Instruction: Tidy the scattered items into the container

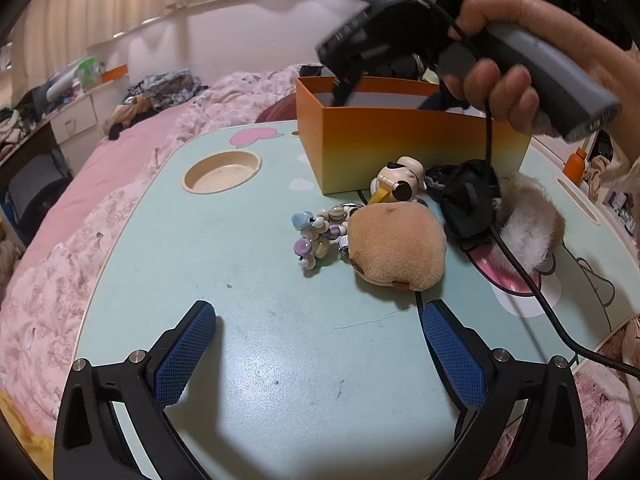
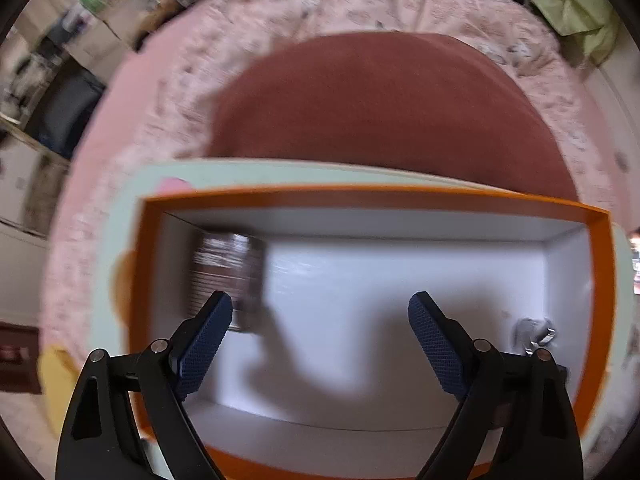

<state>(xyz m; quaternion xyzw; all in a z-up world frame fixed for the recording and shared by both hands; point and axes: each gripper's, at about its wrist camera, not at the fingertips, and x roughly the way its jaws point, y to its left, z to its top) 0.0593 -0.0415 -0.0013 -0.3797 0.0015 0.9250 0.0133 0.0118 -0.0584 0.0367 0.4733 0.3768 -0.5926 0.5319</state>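
Above the orange box (image 2: 600, 264), the right gripper (image 2: 320, 340) is held with its blue pads spread wide and nothing between them, pointing down into the white interior. Inside the box, a dark striped item (image 2: 228, 272), blurred, is seen against the left wall, and a small metallic item (image 2: 534, 334) lies near the right wall. From the left wrist view, the right gripper (image 1: 344, 88) is seen dipped over the near rim of the box (image 1: 400, 148), gripped by a hand (image 1: 500, 80), with a black cable (image 1: 520, 272) trailing down from it across the table. The left gripper (image 1: 318, 356) is held well in front of the box, low over the mint-green table (image 1: 240, 280), its jaws apart and empty. Just in front of the box, a white toy figure (image 1: 400, 180) is seen, with a tan plush cushion (image 1: 396, 252) beside it, a cluster of pastel beads (image 1: 316, 236) to the cushion's left, and a black pouch (image 1: 464, 200) and a furry brown-and-white item (image 1: 528, 220) to its right.
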